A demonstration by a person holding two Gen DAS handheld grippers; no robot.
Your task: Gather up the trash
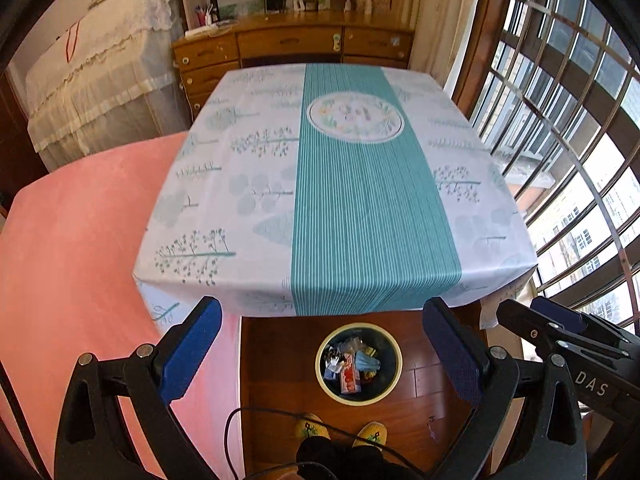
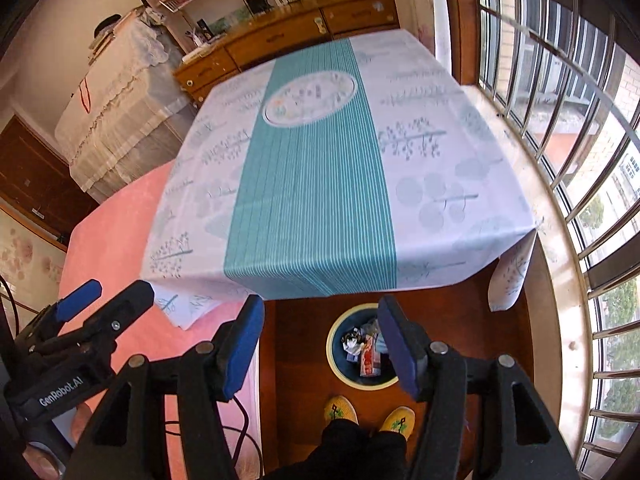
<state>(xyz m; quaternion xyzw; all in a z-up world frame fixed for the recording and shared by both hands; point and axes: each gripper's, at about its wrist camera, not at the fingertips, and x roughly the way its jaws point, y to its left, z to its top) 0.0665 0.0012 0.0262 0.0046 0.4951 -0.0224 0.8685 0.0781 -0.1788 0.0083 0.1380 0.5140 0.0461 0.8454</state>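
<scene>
Both grippers empty, jaws apart: left gripper point(image 1: 322, 354), right gripper point(image 2: 320, 346). Trash bin point(image 1: 326, 384) on floor below, trash point(image 1: 350, 364) inside, 6 o'clock of table point(image 1: 240, 184).

Trash-filled bin point(image 1: 359, 364) on wood floor point(image 1: 432, 408), below bare tablecloth point(image 1: 340, 184).

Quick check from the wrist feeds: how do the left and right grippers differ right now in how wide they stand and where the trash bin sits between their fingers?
The left gripper stands wider open than the right gripper. In the left wrist view the trash bin sits centred between the fingers; in the right wrist view the right finger overlaps the bin's rim. Both have blue pads, hold nothing, and hang above the floor before the table.
</scene>
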